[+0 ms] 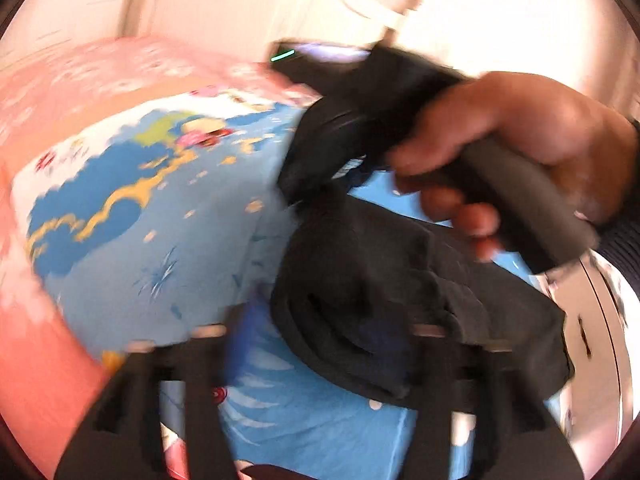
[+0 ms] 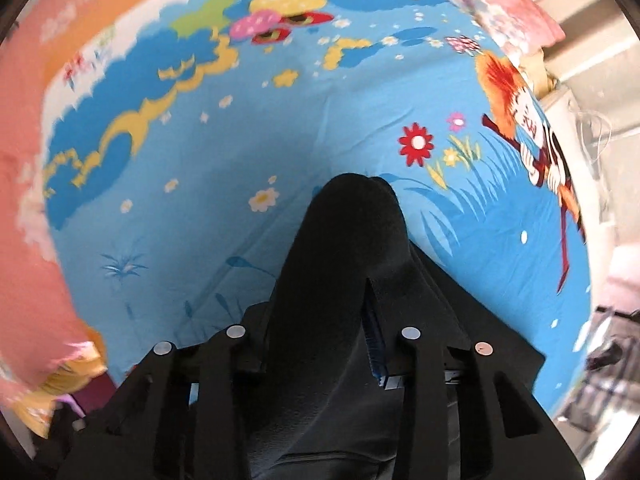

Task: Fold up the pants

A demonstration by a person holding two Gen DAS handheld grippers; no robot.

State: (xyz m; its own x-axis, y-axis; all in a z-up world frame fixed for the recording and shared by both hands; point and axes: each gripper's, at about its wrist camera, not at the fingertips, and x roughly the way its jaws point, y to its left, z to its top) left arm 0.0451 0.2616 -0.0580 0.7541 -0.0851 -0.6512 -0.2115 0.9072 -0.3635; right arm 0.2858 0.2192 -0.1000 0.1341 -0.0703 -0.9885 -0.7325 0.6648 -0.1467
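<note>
The black pants [image 1: 384, 300] hang in a bunched fold above the blue cartoon bedsheet [image 1: 160, 220]. In the left wrist view the right gripper [image 1: 304, 184], held by a hand [image 1: 500, 148], pinches the top of the cloth. My left gripper [image 1: 316, 340] is open, its fingers [image 1: 204, 360] wide apart, with the pants just ahead of its right finger. In the right wrist view the right gripper [image 2: 320, 320] is shut on a thick fold of the pants [image 2: 344, 248], which fills the gap between its fingers and drapes towards the camera over the sheet [image 2: 240, 160].
A pink blanket [image 1: 48, 128] borders the sheet on the left and far side. A white cabinet or wall [image 1: 480, 20] rises behind the bed. A pink cloth edge [image 2: 32, 240] lies left of the sheet in the right wrist view, and dark clutter [image 2: 608, 352] sits beyond the bed's right edge.
</note>
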